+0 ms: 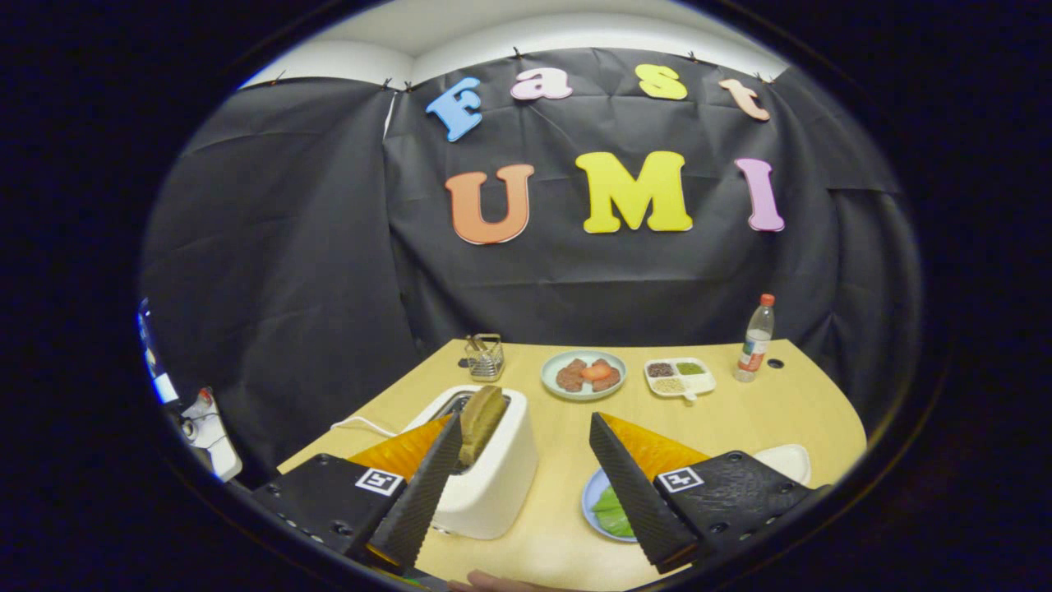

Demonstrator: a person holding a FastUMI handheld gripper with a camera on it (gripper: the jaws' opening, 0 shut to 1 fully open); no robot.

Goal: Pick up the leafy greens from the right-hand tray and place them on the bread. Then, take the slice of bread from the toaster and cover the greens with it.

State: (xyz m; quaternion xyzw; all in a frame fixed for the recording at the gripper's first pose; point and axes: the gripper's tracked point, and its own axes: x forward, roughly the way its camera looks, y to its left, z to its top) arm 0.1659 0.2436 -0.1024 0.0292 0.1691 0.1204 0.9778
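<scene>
Black cloth hangs as the back wall behind a pale wooden table (740, 411).

From the gripper view, the gripper (526, 432) hovers above the near part of the table with its two fingers spread wide apart, grasping nothing. The left finger's tip (448, 436) sits just in front of the white toaster (493, 473), overlapping its top edge. A brown slice of bread (482, 421) stands upright in the toaster's slot, sticking out of the top, just beside that left fingertip. Whether the finger touches the bread cannot be told.

Under the right finger (625, 477) lies a light blue plate (593, 503) with leafy greens (612, 510) on it, partly hidden by the finger. A white tray (789, 460) peeks out beyond the right finger's body.

Beyond the fingers, toward the wall, a small wire rack (485, 356) stands behind the toaster. To its right is a pale green plate (583, 375) carrying brown pieces and something orange-red in the middle. Further right sits a white divided dish (680, 377) with dark, green and pale contents, and near it a clear bottle (756, 339) with a red cap stands upright.

A fingertip of a person's hand (485, 582) shows at the near edge of the table.
</scene>
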